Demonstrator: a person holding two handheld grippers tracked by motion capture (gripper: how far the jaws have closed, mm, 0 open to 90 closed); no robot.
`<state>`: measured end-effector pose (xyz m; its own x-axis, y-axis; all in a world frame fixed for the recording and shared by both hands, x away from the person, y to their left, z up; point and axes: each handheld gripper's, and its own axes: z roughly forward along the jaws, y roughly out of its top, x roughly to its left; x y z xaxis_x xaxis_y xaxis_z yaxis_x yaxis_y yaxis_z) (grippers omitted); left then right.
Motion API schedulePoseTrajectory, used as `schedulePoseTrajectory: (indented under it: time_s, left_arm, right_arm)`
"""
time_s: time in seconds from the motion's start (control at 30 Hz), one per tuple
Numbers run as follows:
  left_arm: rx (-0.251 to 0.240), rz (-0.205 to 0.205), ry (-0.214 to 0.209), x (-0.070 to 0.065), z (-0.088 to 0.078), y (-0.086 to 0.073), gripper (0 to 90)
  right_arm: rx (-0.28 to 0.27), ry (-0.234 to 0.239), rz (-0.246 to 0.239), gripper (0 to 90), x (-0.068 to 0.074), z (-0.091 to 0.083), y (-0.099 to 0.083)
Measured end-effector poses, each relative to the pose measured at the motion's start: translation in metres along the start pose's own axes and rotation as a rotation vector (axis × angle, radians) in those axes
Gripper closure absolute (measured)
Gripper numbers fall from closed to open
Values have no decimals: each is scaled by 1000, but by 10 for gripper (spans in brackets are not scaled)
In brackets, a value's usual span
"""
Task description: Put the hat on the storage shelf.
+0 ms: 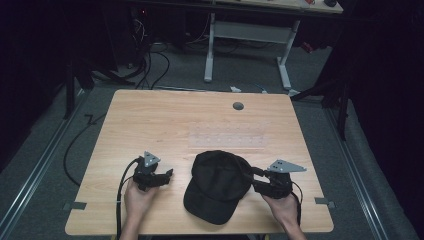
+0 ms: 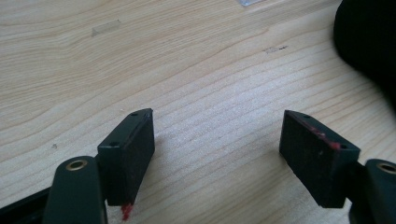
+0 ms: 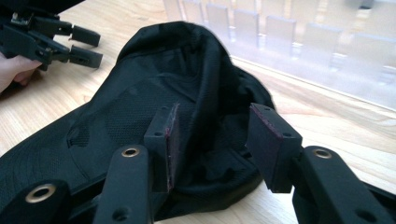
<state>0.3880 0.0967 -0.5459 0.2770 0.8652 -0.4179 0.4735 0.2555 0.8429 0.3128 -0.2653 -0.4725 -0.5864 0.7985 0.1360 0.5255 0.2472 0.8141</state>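
The cap (image 1: 218, 184) is lying on the surface (image 1: 150, 125), its back edge being straddled by the right tongs (image 3: 217, 144), whose jaws are parted and not pressing it; the left tongs (image 2: 217, 158) are being held open over bare wood, beside the cap

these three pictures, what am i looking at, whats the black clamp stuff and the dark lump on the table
A person holds a hand-held clamp tool in each hand. The high view looks down on the light wooden table. The other two come from cameras riding on each tool. The left gripper is open over bare wood. The dark lump is a black fabric baseball cap. The right gripper has its fingers around the cap's back edge, not yet pressing it. Behind lies a clear plastic rack.
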Motion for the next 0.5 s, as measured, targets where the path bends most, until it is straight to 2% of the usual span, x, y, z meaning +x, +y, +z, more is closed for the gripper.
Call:
schedulePoseTrajectory:
  time_s: [0.23,0.5]
  left_arm:
    - [-3,-20,1,2,0,2,266]
    - [-5,-14,5,1,0,1,265]
  right_arm:
    - [23,-6,9,553,4,10,1]
    - [52,-21,15,560,6,22,-2]
